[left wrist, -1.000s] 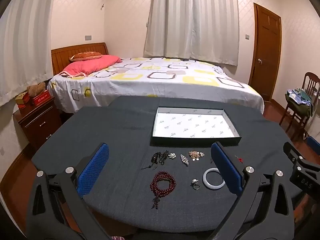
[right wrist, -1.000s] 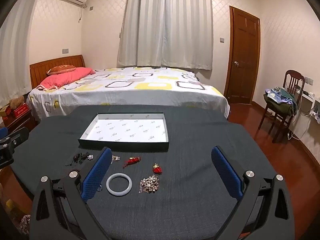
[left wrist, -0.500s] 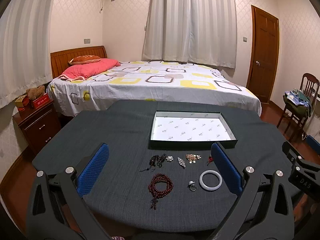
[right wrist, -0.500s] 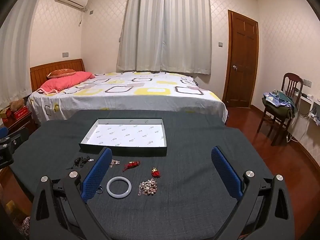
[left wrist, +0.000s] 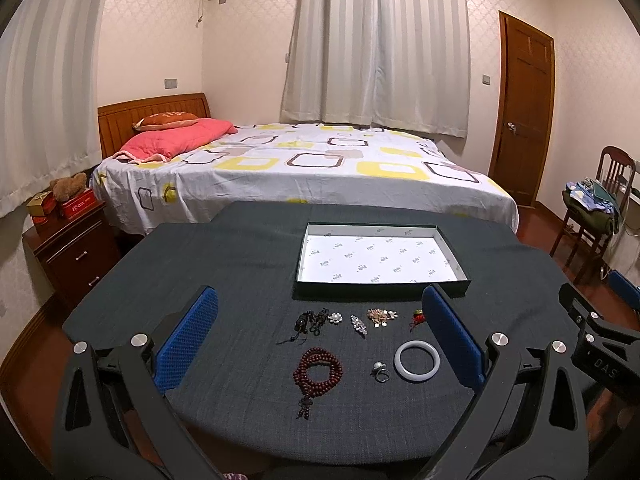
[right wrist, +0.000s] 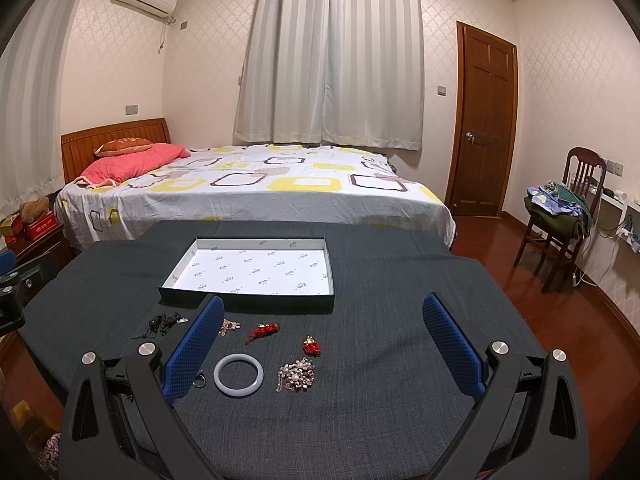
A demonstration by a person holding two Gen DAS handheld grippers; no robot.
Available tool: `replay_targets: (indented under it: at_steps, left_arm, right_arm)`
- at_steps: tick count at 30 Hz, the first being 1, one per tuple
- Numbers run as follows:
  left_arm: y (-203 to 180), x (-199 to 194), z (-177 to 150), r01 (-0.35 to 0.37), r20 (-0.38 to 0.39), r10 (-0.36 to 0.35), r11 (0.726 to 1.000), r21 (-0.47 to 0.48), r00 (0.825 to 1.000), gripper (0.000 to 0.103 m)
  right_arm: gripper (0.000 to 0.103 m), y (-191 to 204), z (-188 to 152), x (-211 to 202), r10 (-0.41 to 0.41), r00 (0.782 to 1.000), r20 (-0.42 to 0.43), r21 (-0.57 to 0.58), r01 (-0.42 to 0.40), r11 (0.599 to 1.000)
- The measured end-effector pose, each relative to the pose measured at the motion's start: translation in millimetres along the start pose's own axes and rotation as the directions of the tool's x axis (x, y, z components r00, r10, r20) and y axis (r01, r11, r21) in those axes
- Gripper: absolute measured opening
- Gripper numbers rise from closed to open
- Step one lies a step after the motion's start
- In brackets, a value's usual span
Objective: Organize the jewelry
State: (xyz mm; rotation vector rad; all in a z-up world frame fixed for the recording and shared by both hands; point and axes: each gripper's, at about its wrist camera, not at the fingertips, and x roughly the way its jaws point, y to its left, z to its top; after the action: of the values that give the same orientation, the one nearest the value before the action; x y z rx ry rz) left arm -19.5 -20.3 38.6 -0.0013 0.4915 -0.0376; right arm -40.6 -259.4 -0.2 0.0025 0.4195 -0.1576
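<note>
Dark grey cloth covers the tabletop (left wrist: 224, 280), with a bed (left wrist: 320, 168) behind it across the middle of both views. At the centre of each frame sits an open box (left wrist: 380, 258) with a white printed lining. Below it lies the jewelry: in the left view, a black cord piece (left wrist: 308, 322), a small brooch (left wrist: 359, 324), a gold cluster (left wrist: 381, 316), red beads (left wrist: 318, 369), a ring (left wrist: 380, 372) and a white bangle (left wrist: 417, 361). In the right view, a red tassel (right wrist: 263, 331), a red charm (right wrist: 311, 346) and a pearl brooch (right wrist: 295, 375) lie right of the bangle. The left gripper (left wrist: 318, 340) and right gripper (right wrist: 320, 350) both hang low in frame above the cloth, fingers wide apart, holding nothing.
</note>
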Motion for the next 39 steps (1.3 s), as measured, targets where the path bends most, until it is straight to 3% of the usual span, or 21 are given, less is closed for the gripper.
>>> replay_targets:
  at_steps: [39]
  left_arm:
    - [0, 3, -13, 0.003, -0.007, -0.003, 1.000, -0.004, 1.000, 0.100]
  right_arm:
    - [0.097, 5, -5, 0, 0.004, 1.000, -0.001, -0.002, -0.004, 1.000]
